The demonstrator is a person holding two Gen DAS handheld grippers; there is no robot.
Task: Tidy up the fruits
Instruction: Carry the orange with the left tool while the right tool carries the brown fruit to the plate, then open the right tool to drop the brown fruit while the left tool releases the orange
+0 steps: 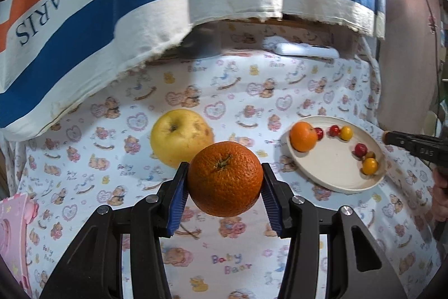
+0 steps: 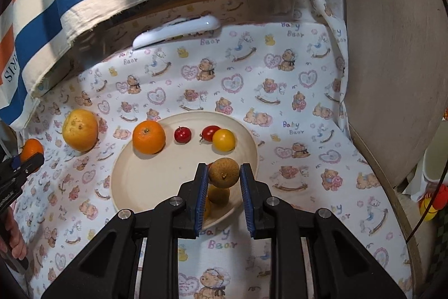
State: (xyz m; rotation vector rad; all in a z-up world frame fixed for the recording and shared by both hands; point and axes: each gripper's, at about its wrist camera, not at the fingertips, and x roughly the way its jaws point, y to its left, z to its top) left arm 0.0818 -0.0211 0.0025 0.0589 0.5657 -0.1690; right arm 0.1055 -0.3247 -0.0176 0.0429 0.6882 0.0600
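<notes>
We've got a big orange (image 1: 225, 178) clamped in our left gripper (image 1: 224, 198), lifted above the Baby Bear tablecloth (image 1: 229, 265), just in front of the yellow apple (image 1: 180, 137). Our right gripper (image 2: 224, 195) pinches a small brown fruit (image 2: 224, 172) over the cream plate (image 2: 145, 181), where a smaller orange (image 2: 149, 137) and cherry tomatoes (image 2: 182, 135) sit.

The left hand-held gripper (image 1: 225, 181) clamps an orange (image 1: 225, 178) between its blue pads, raised off the surface. The right hand-held gripper (image 2: 224, 173) pinches a small brown fruit (image 2: 224, 173) at its fingertips.
</notes>
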